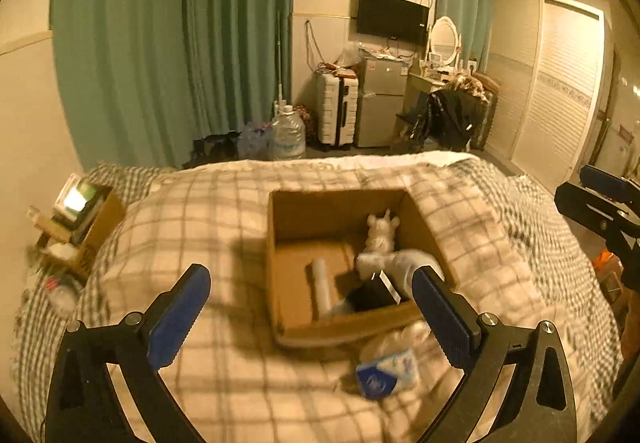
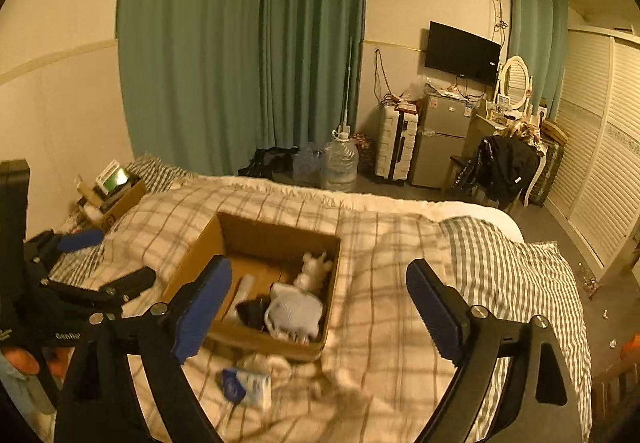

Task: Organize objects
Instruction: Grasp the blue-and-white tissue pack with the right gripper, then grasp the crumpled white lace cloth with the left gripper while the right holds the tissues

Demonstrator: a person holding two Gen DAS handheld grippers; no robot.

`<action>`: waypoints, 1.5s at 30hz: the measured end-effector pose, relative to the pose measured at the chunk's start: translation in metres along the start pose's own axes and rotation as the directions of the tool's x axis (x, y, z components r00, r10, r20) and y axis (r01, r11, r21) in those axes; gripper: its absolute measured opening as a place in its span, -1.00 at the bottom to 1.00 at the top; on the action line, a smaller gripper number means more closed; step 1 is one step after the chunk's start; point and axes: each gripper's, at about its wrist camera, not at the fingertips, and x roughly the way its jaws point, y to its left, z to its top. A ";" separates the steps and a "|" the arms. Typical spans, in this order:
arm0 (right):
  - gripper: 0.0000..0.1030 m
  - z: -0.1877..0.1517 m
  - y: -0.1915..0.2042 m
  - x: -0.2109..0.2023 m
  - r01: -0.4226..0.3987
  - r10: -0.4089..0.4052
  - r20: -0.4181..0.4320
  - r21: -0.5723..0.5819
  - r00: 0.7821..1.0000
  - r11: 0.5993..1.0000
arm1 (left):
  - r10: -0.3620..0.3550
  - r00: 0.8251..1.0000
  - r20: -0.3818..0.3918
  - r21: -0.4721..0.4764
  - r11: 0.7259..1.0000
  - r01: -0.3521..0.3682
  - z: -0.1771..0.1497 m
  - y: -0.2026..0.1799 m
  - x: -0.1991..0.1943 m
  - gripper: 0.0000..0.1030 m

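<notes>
An open cardboard box [image 1: 332, 211] [image 2: 276, 239] sits on the plaid blanket of a bed. Inside it are a white plush unicorn [image 1: 380, 235] [image 2: 316, 269], a white roll [image 1: 322, 283] [image 2: 244, 291], a small black box [image 1: 372, 295] [image 2: 252, 313] and a pale knitted item [image 2: 296, 309]. A blue-and-white tissue pack [image 1: 386, 373] [image 2: 246, 385] lies on the blanket just in front of the box. My left gripper [image 1: 310, 275] hovers open above the box's near side, holding nothing. My right gripper [image 2: 319, 265] is open too, empty, to the right of the box.
A second carton [image 1: 88, 227] [image 2: 116, 199] full of items stands at the bed's left edge, with a small bottle [image 1: 60, 291] beside it. Beyond the bed are a water jug [image 1: 287, 135], a white suitcase [image 2: 396, 147], a small fridge [image 2: 440, 139] and a chair draped with a black jacket [image 2: 504, 167].
</notes>
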 end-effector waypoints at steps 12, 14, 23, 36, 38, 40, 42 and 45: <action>0.82 -0.103 0.035 0.062 0.009 -0.010 -0.133 -0.010 0.991 1.000 | 0.153 0.986 -0.062 -0.009 0.988 -0.154 -0.097 0.003 0.029 1.00; 0.82 -0.127 0.040 0.085 0.004 -0.006 -0.201 -0.013 0.980 1.000 | 0.157 0.982 -0.103 -0.004 0.987 -0.158 -0.110 0.006 0.041 1.00; 0.81 -0.164 0.073 0.151 -0.115 0.082 -0.413 -0.055 0.907 0.992 | 0.140 0.970 -0.201 -0.106 0.981 -0.164 -0.129 0.030 0.062 1.00; -0.53 -0.169 0.067 0.136 -0.150 0.125 -0.399 -0.031 0.908 0.988 | 0.128 0.969 -0.212 -0.163 0.973 -0.165 -0.133 0.033 0.060 1.00; -0.56 -0.163 0.063 0.121 -0.145 0.126 -0.365 -0.023 0.923 0.989 | 0.157 0.966 -0.205 -0.148 0.971 -0.189 -0.131 0.029 0.057 1.00; -0.57 -0.158 0.055 0.103 -0.110 0.099 -0.316 -0.018 0.944 0.994 | 0.167 0.967 -0.194 -0.127 0.973 -0.194 -0.129 0.023 0.055 1.00; -0.57 -0.150 0.042 0.087 -0.103 0.097 -0.276 -0.006 0.956 0.995 | 0.149 0.970 -0.194 -0.111 0.979 -0.173 -0.126 0.014 0.055 1.00; -0.57 -0.137 0.033 0.075 -0.069 0.065 -0.234 -0.006 0.970 0.998 | 0.112 0.972 -0.205 -0.110 0.985 -0.136 -0.123 0.000 0.060 1.00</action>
